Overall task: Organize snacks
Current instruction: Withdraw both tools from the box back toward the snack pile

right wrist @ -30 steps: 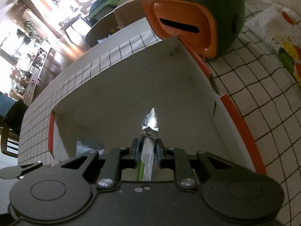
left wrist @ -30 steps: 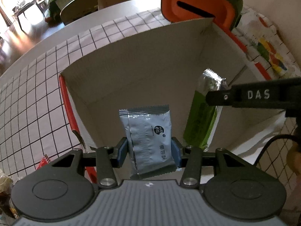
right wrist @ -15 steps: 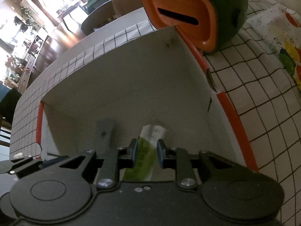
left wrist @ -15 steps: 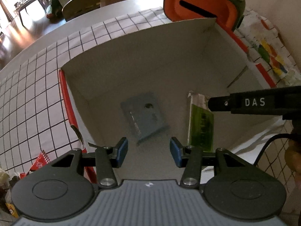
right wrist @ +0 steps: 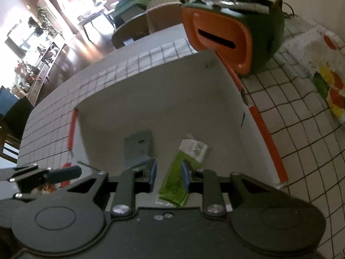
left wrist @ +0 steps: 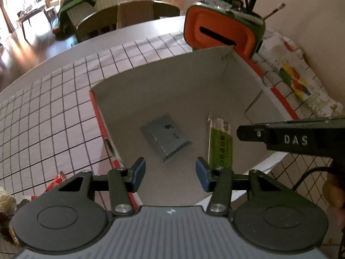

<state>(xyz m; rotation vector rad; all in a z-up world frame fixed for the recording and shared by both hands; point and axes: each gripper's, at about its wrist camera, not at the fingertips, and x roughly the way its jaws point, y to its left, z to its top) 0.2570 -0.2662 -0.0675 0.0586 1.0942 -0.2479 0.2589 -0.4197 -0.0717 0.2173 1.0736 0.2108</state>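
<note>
Left wrist view, one box (left wrist: pixel 172 82), two snack packets inside, grey (left wrist: pixel 165 137), green (left wrist: pixel 221 144), both grippers parted, holding nothing

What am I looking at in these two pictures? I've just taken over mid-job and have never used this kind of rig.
No robot arm here: a person carries a two-finger gripper in each hand, and a fisheye camera on each looks forward along its fingers. One picture is from the left hand, the other from the right.

Both look down into an open white box with orange edges, standing on a checked tablecloth. On its floor lie a grey-blue packet and a green packet, apart from each other.

The left gripper is open and holds nothing. The right gripper has just been opening; the green packet shows between its fingers but lies loose on the box floor. The dark bar at the right of the left picture is that same right gripper. Behind the box stands an orange and green container.
</note>
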